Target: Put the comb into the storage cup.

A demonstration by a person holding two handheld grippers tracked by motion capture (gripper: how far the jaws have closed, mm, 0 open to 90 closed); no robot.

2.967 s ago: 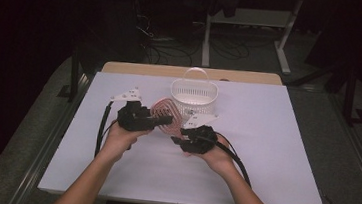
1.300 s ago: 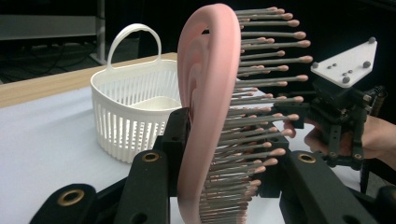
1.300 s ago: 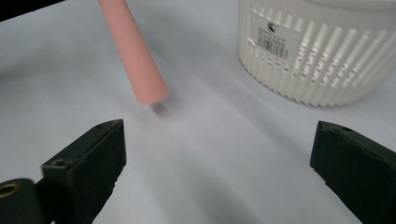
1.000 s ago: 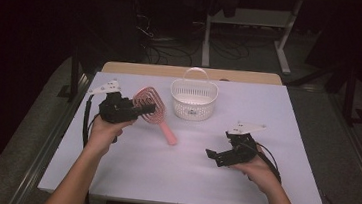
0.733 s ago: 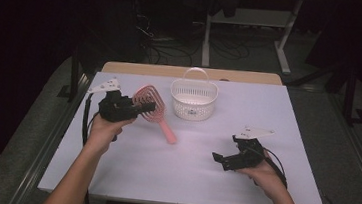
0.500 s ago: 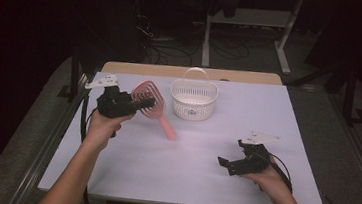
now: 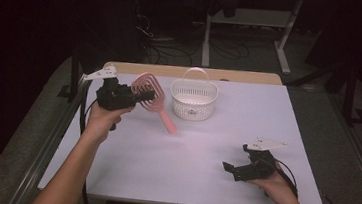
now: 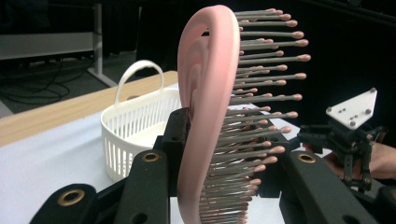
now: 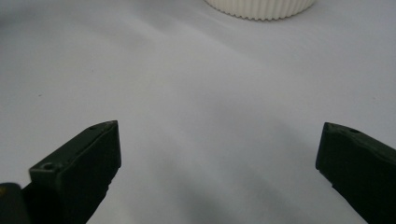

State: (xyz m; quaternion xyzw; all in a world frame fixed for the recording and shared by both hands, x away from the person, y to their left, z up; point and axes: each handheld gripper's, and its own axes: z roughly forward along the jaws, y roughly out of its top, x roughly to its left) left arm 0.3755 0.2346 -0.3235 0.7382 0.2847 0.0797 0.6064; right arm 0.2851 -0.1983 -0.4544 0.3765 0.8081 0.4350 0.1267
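Pink plastic, open-ribbed and bristled: the paddle hairbrush [image 7: 150,97] hangs clear of the white worktop [image 7: 182,172] at far left, clamped by its head in my left tongs [image 7: 128,94], handle slanting down toward the white slatted plastic basket with a hoop handle [image 7: 194,99] just to its right. My left tongs are closed about as tight as the brush head allows. My right tongs [image 7: 229,169] rest low at near right, well apart from the brush, spread wide with nothing between them.

I judge the brush light and stiff, its smooth curved rim liable to slip, its ball-tipped bristles springy rather than fragile. The solid rim of the head or the handle is the place to grip, not the bristles.

The left gripper view shows the brush [image 8: 212,112] edge-on, one black pad on its back, the other on the bristle side. The high view gives the handle's tilt and the gap to the basket. The right gripper view shows bare worktop [image 9: 196,102] between the spread tips.
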